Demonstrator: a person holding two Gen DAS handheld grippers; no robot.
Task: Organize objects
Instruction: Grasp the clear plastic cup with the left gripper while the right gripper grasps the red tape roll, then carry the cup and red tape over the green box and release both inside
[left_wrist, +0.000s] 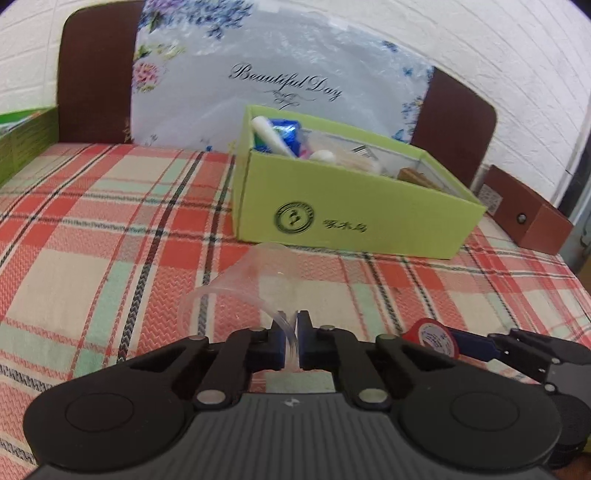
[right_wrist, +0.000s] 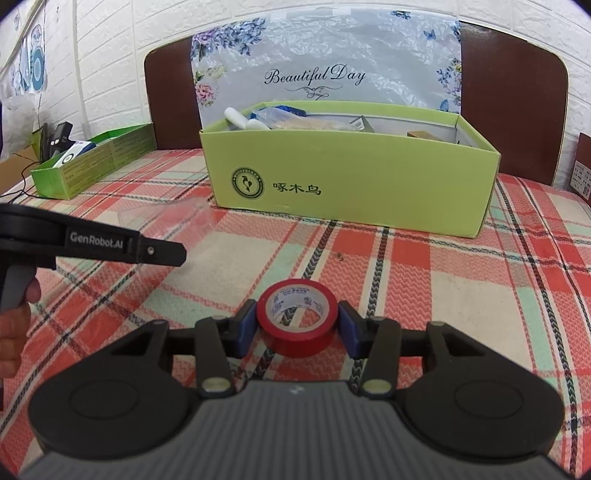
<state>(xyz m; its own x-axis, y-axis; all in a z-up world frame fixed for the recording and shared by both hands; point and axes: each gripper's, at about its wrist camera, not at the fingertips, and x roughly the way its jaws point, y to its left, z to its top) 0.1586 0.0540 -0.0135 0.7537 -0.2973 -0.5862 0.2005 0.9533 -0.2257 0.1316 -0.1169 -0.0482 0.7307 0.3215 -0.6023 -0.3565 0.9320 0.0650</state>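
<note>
While both grippers faced the green box (right_wrist: 351, 184), left gripper (left_wrist: 291, 343) pinched a clear plastic cup (left_wrist: 240, 280); right gripper (right_wrist: 297, 325) fingers clamped the red tape roll (right_wrist: 297, 321), nearer the box.

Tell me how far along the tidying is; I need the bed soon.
Done: several items sit in the green box. In hand: the left hand-held gripper pinches a clear plastic cup, the right hand-held gripper clamps red tape. Left: dropping both in.

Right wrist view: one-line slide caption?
Right gripper clamps red tape roll before the open green box on plaid cloth.
</note>
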